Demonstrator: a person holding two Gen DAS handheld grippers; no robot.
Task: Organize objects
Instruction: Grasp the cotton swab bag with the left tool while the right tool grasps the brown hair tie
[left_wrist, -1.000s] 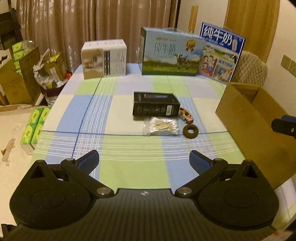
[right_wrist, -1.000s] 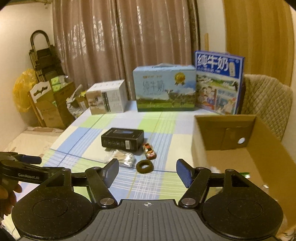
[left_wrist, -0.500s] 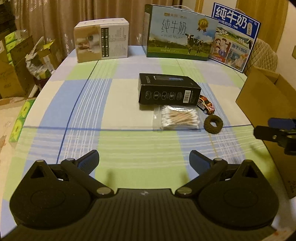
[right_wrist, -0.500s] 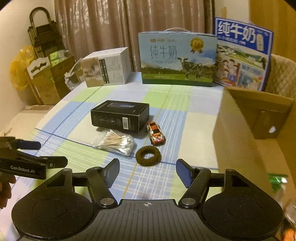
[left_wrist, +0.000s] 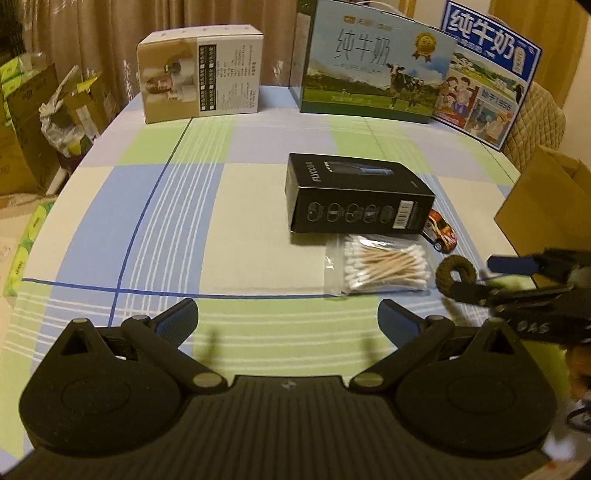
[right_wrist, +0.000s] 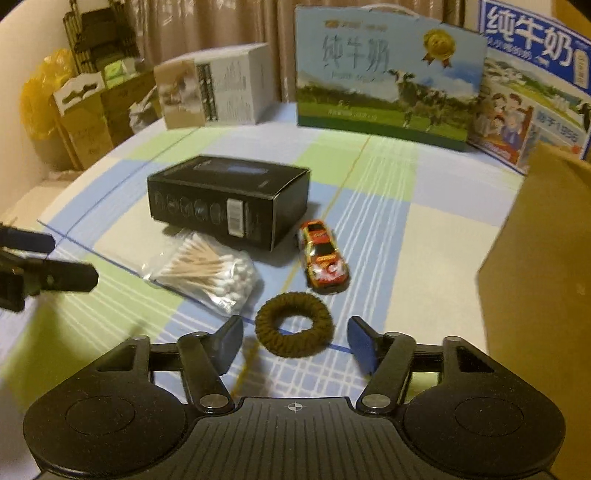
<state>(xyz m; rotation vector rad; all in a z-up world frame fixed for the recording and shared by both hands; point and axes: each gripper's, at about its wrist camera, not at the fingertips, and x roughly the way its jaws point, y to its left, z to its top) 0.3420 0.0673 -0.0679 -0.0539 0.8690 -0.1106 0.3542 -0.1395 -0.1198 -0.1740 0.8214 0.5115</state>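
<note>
A brown hair tie (right_wrist: 294, 325) lies on the checked tablecloth, between the open fingers of my right gripper (right_wrist: 295, 341). Beyond it sit a red toy car (right_wrist: 323, 258), a bag of cotton swabs (right_wrist: 205, 273) and a black box (right_wrist: 229, 201). In the left wrist view the black box (left_wrist: 356, 199), the swabs (left_wrist: 384, 266), the car (left_wrist: 439, 230) and the hair tie (left_wrist: 456, 275) lie ahead and to the right. My left gripper (left_wrist: 288, 319) is open and empty above the tablecloth. My right gripper (left_wrist: 491, 280) shows at the hair tie.
A cardboard box (right_wrist: 543, 258) stands open at the right table edge. Two milk cartons (right_wrist: 384, 74) and a white box (right_wrist: 218, 90) stand along the far edge. Cardboard boxes and bags (left_wrist: 33, 122) stand on the floor at left.
Both grippers moved forward and down toward the objects. My right gripper now brackets the hair tie. Both stay open.
</note>
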